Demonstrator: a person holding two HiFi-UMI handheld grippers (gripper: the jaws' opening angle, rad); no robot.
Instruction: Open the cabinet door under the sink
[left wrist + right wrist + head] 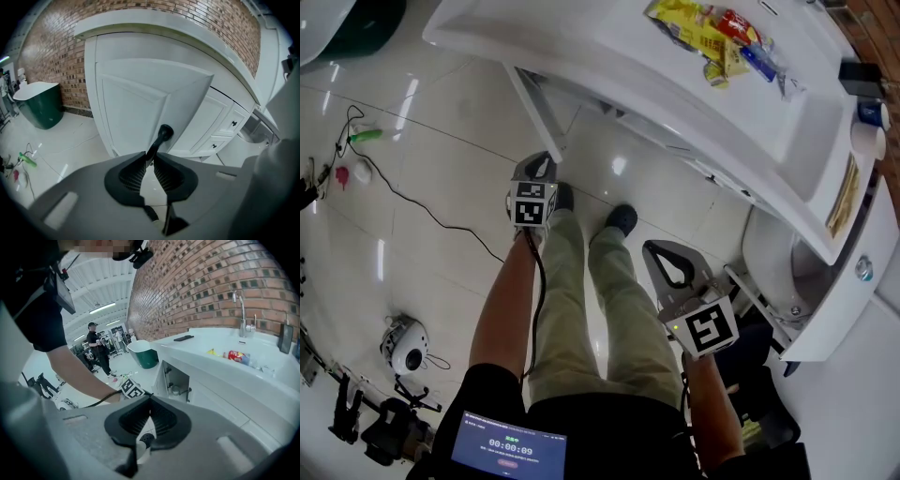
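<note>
Cabinet door point(140, 103), a white panelled slab with a raised frame, stands open from the left end of the vanity point(609, 56). From the head view it shows edge-on point(530, 103), near the person's feet. Its knob point(164, 132) is black and round on a thin stem. The left gripper point(149, 158) has its ribbed dark pads pinched narrowly on that stem, and in the head view it sits at the door's near edge point(540, 169).

The right gripper point(149, 399) hangs well apart to the right point(652, 248), tips together with nothing between them.

Behind the door, the dark opening point(180, 385) shows pipework. Right of it are drawer fronts with small black knobs point(233, 124). The smooth white top carries yellow and red packets point(708, 33) beside a chrome tap point(242, 315), backed by a rough brick wall point(51, 56).

Olive-trousered legs point(581, 300) and black shoes point(622, 218) stand just beside the door on glossy tile. A black cable point(422, 211) trails at left and a green tub point(40, 105) stands far left.
</note>
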